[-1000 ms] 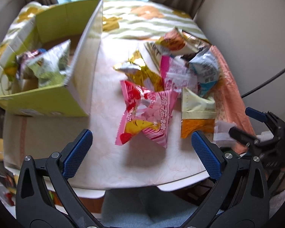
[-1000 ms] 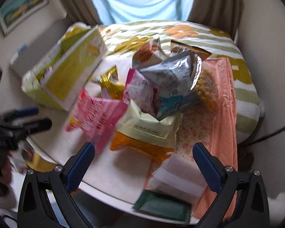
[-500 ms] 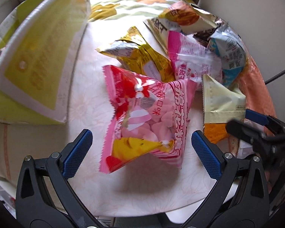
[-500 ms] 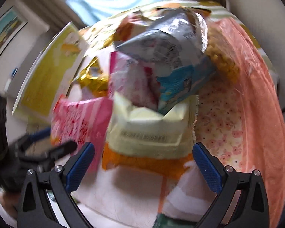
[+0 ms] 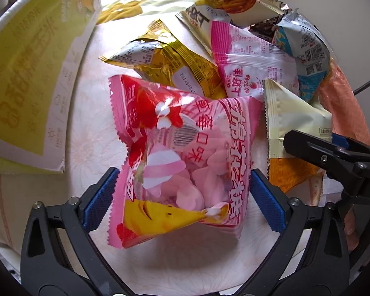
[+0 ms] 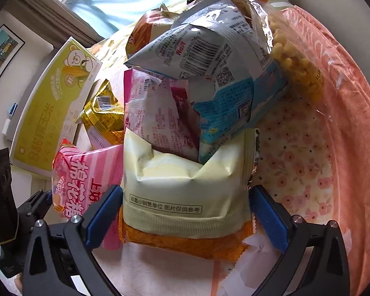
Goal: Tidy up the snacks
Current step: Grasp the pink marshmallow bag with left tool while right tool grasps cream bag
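Observation:
A pink marshmallow bag (image 5: 185, 162) lies on the table, its lower half between the open fingers of my left gripper (image 5: 182, 197); the blue pads sit at its two edges. A cream and orange snack bag (image 6: 185, 192) lies between the open fingers of my right gripper (image 6: 187, 212). The pink bag also shows in the right wrist view (image 6: 86, 172). Behind lie a gold bag (image 5: 165, 61), a pink and white bag (image 5: 249, 64) and a grey and blue bag (image 6: 209, 74). The yellow-green cardboard box (image 5: 32, 79) stands at the left.
An orange floral cloth (image 6: 333, 148) lies under the right side of the pile. A clear bag of yellow puffs (image 6: 296, 66) sits at the back. The right gripper shows at the right of the left wrist view (image 5: 333, 157). The table's front edge is close below both grippers.
Both grippers have moved forward and down. The pink bag now sits between the left fingers and the cream bag between the right fingers. Both still look open.

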Tool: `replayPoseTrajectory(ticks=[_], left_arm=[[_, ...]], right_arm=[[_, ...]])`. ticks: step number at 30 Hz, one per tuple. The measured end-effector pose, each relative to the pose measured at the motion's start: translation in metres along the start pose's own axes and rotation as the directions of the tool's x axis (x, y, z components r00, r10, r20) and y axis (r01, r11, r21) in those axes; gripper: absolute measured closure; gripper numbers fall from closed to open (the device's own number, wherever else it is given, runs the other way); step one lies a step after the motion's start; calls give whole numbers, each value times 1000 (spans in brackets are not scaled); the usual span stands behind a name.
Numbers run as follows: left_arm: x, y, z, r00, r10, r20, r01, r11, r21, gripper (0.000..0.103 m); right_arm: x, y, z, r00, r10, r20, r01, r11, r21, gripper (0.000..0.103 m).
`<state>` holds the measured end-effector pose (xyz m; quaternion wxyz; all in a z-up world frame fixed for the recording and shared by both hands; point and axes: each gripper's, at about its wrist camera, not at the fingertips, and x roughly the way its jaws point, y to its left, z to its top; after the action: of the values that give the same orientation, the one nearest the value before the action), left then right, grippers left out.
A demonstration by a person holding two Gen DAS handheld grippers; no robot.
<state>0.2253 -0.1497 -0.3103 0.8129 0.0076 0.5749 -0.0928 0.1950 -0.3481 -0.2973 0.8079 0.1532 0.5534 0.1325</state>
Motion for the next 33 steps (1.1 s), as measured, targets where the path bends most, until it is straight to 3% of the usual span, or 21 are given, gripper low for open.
replayPoseTrajectory(ticks=[5, 8, 12, 14, 20, 33], left_arm=[[0, 1, -2, 1000, -30, 0, 30, 1000, 1, 27], [-1, 1, -3, 1000, -27, 1, 27, 1000, 7, 29], [-5, 2, -5, 1000, -27, 3, 27, 1000, 10, 31], [-8, 1, -6, 1000, -25, 5, 25, 1000, 14, 31], [-21, -1, -13, 1000, -23, 17, 23, 1000, 15, 31], [-66, 0, -20, 997, 2, 76, -3, 1000, 10, 31]], right_arm=[[1, -1, 2, 1000, -2, -4, 2, 1000, -25, 0], [7, 7, 5, 1000, -5, -4, 5, 999, -38, 1], [8, 11, 4, 1000, 6, 0, -6, 999, -40, 9], [8, 13, 4, 1000, 29, -3, -29, 999, -36, 19], [5, 16, 2, 998, 64, 2, -64, 998, -18, 26], [-30, 25, -8, 995, 89, 39, -89, 996, -18, 27]])
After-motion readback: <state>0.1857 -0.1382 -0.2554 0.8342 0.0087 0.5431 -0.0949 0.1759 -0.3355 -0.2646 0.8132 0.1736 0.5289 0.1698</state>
